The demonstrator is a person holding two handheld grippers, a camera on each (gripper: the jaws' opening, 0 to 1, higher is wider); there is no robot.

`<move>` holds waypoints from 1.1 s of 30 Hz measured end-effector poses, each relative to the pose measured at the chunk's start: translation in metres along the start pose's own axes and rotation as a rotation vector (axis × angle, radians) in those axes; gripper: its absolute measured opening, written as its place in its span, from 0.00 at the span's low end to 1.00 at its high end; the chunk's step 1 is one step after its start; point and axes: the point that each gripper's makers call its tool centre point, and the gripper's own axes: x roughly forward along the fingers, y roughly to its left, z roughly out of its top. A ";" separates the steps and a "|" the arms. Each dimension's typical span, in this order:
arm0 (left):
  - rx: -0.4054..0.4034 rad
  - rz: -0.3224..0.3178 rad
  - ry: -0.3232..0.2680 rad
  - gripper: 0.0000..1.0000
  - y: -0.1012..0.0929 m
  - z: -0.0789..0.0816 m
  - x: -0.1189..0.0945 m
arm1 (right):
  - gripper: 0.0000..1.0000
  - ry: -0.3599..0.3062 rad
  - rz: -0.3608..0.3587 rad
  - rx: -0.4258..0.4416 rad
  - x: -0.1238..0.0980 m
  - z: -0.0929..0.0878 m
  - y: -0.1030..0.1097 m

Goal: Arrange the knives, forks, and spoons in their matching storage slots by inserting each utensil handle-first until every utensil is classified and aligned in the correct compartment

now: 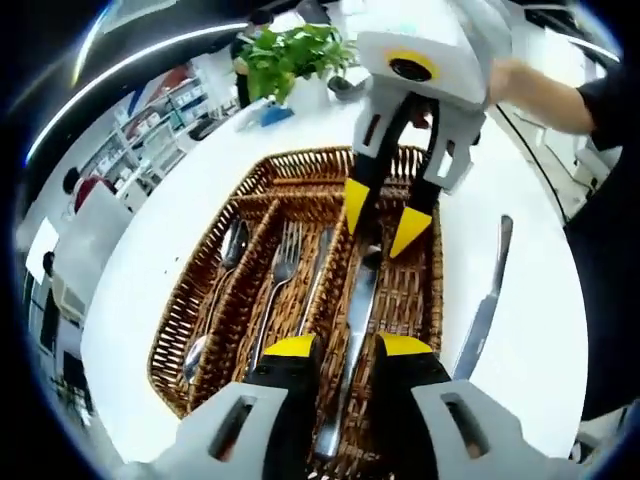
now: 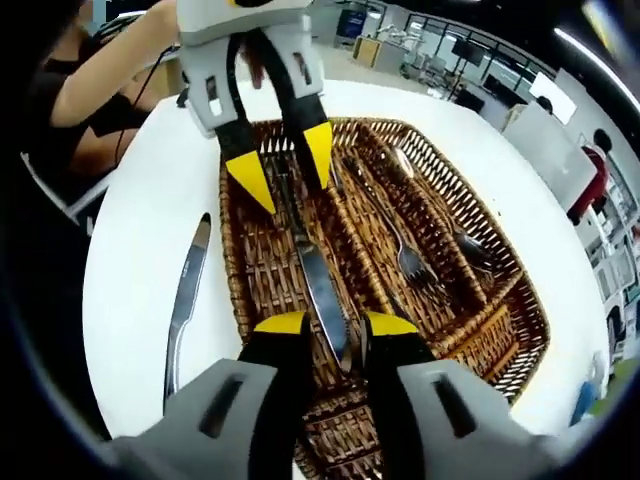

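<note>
A wicker cutlery basket (image 1: 168,335) (image 2: 522,330) with long compartments lies on the white table. A knife (image 1: 356,318) (image 2: 316,285) lies lengthwise in one outer compartment. My left gripper (image 1: 347,346) (image 2: 283,165) is open, with its jaws either side of one end of this knife. My right gripper (image 2: 335,323) (image 1: 383,220) is open over the other end, facing the left one. Two forks (image 1: 281,268) (image 2: 404,250) lie in the middle compartments, and a spoon (image 1: 226,262) (image 2: 468,246) lies in the far outer one. A second knife (image 1: 486,300) (image 2: 184,300) rests on the table beside the basket.
A potted green plant (image 1: 296,52) stands at the table's far end. A person's hand (image 1: 520,85) and dark-sleeved arm (image 2: 85,80) hold the grippers on the loose knife's side. The round table's edge (image 1: 110,330) curves close past the basket.
</note>
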 end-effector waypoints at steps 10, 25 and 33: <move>-0.131 0.138 -0.206 0.36 0.009 0.017 -0.028 | 0.33 -0.209 -0.131 0.133 -0.030 0.014 -0.006; -0.324 0.365 -0.459 0.49 -0.013 -0.001 -0.076 | 0.60 -0.381 -0.256 0.313 -0.077 0.004 0.002; -0.415 0.407 -0.464 0.54 -0.032 -0.027 -0.094 | 0.68 -0.404 -0.279 0.367 -0.094 -0.008 0.008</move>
